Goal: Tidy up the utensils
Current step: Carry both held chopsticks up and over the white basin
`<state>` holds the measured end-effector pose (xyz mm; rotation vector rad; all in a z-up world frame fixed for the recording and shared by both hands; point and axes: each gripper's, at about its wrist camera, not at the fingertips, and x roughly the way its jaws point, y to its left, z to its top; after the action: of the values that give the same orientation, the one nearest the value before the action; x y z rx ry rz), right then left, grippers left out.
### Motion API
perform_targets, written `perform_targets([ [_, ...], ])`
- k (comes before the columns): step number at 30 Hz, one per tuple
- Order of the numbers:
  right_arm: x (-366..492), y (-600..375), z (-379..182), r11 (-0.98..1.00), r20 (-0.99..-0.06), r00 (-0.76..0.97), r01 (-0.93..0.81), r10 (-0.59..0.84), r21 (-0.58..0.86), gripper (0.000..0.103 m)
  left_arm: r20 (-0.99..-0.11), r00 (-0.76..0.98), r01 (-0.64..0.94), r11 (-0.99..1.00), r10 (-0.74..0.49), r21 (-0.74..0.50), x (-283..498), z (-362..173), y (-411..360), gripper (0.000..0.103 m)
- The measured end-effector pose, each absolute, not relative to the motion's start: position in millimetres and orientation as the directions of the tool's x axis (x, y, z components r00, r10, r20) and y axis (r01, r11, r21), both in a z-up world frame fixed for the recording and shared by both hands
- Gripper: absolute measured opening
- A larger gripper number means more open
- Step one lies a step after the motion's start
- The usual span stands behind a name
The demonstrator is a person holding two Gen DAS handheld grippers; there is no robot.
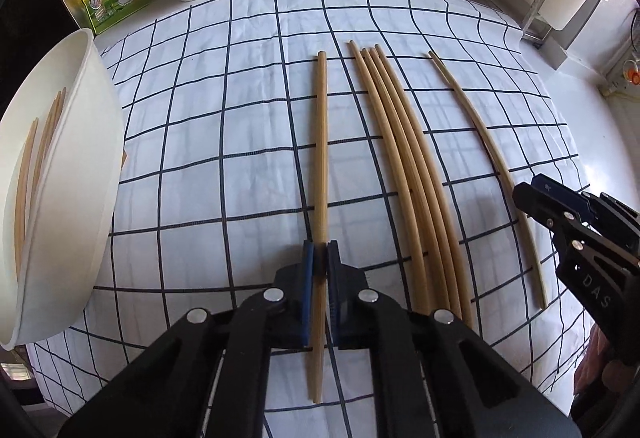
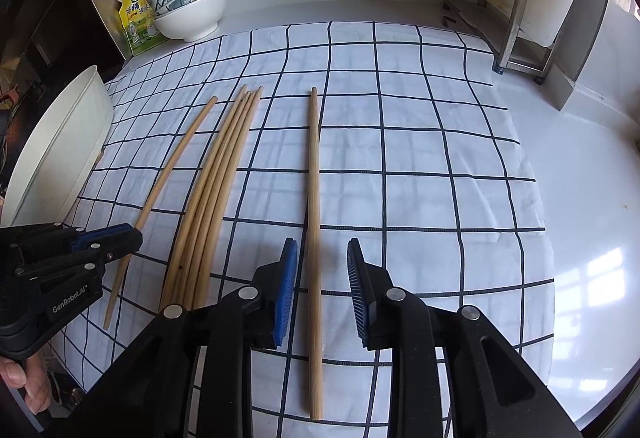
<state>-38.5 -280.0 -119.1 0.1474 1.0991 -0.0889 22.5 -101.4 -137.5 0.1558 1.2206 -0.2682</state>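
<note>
I am clamping my left gripper (image 1: 321, 262) on a single chopstick (image 1: 321, 158) that is lying on the checked cloth (image 1: 224, 142), its blue pads (image 1: 308, 278) pressing the stick from both sides near its near end. The stick is running toward twelve o'clock from the jaws, and whether it is lifting off the cloth yet I cannot tell.

At nine o'clock in the left wrist view, the white bin (image 1: 76, 174) is already holding a few chopsticks (image 1: 36, 166) leaning inside it, so part of the sorting is looking done.

Left on the cloth are a bundle of four sticks (image 1: 400, 158) at about one o'clock of my left gripper, lying touching one another, and a lone stick (image 1: 484, 146) farther out toward two o'clock.

My right gripper (image 2: 322, 290) is straddling that lone stick (image 2: 315, 198) with its jaws standing apart, neither pad touching the wood.

Stacked bowls (image 2: 192, 10) and a yellow pouch (image 2: 138, 18) are sitting beyond the cloth at eleven o'clock, apart from the work.

By my reckoning, six sticks are waiting to go into the bin, the one in my left grip next.
</note>
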Motion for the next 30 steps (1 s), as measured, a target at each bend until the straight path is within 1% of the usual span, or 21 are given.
perform_targets([
  [3,-37,-280,-120,0.988,-0.89,0.455,0.137,0.0,0.07,0.037,-0.939,0.318,0.273,0.961,-0.131,-0.042,23,-138,-99,0.008],
  [5,-35,-280,-121,0.989,-0.891,0.455,0.13,-0.001,0.065,0.038,-0.936,0.326,0.262,0.964,-0.135,-0.047,26,-137,-99,0.015],
  [7,-32,-280,-123,0.99,-0.893,0.449,0.132,-0.014,0.051,0.038,-0.93,0.348,0.258,0.966,-0.122,-0.03,29,-136,-101,0.029],
  [11,-27,-280,-128,0.991,-0.901,0.432,0.133,-0.045,0.014,0.038,-0.925,0.365,0.245,0.969,-0.103,-0.011,37,-137,-104,0.038],
  [12,-27,-279,-130,0.991,-0.903,0.427,0.131,-0.049,0.009,0.038,-0.925,0.365,0.241,0.97,-0.1,-0.009,39,-137,-104,0.046],
  [13,-27,-278,-130,0.992,-0.902,0.429,0.125,-0.057,-0.003,0.038,-0.925,0.367,0.236,0.972,-0.095,-0.006,40,-139,-105,0.05],
  [15,-27,-272,-132,0.993,-0.898,0.432,0.108,-0.081,-0.038,0.038,-0.926,0.366,0.235,0.972,-0.094,-0.006,43,-141,-106,0.051],
  [17,-27,-272,-132,0.994,-0.895,0.438,0.105,-0.081,-0.039,0.037,-0.922,0.374,0.242,0.97,-0.095,-0.002,44,-141,-109,0.049],
  [18,-27,-271,-132,0.994,-0.894,0.44,0.105,-0.078,-0.036,0.035,-0.921,0.376,0.243,0.97,-0.098,-0.004,45,-140,-111,0.038],
  [19,-26,-270,-132,0.995,-0.894,0.443,0.098,-0.074,-0.034,0.03,-0.92,0.377,0.246,0.969,-0.108,-0.013,45,-140,-111,0.019],
  [20,-26,-268,-131,0.995,-0.893,0.444,0.091,-0.071,-0.034,0.025,-0.921,0.372,0.251,0.968,-0.117,-0.021,45,-139,-112,0.011],
  [21,-26,-266,-131,0.996,-0.893,0.444,0.084,-0.071,-0.037,0.013,-0.923,0.365,0.255,0.967,-0.125,-0.03,46,-139,-113,0.008],
  [22,-25,-265,-131,0.996,-0.894,0.442,0.082,-0.072,-0.04,0.006,-0.923,0.362,0.254,0.967,-0.129,-0.035,47,-139,-113,0.007],
  [24,-22,-265,-130,0.996,-0.898,0.436,0.087,-0.054,-0.017,0.006,-0.924,0.352,0.253,0.966,-0.146,-0.056,48,-139,-110,0.007],
  [27,-21,-272,-126,0.991,-0.901,0.435,0.124,-0.006,0.053,0.006,-0.929,0.328,0.244,0.965,-0.173,-0.094,49,-138,-105,0.007],
  [30,-21,-272,-111,0.988,-0.891,0.454,0.136,0.006,0.076,0.006,-0.921,0.334,0.247,0.962,-0.199,-0.118,47,-126,-99,0.007],
])
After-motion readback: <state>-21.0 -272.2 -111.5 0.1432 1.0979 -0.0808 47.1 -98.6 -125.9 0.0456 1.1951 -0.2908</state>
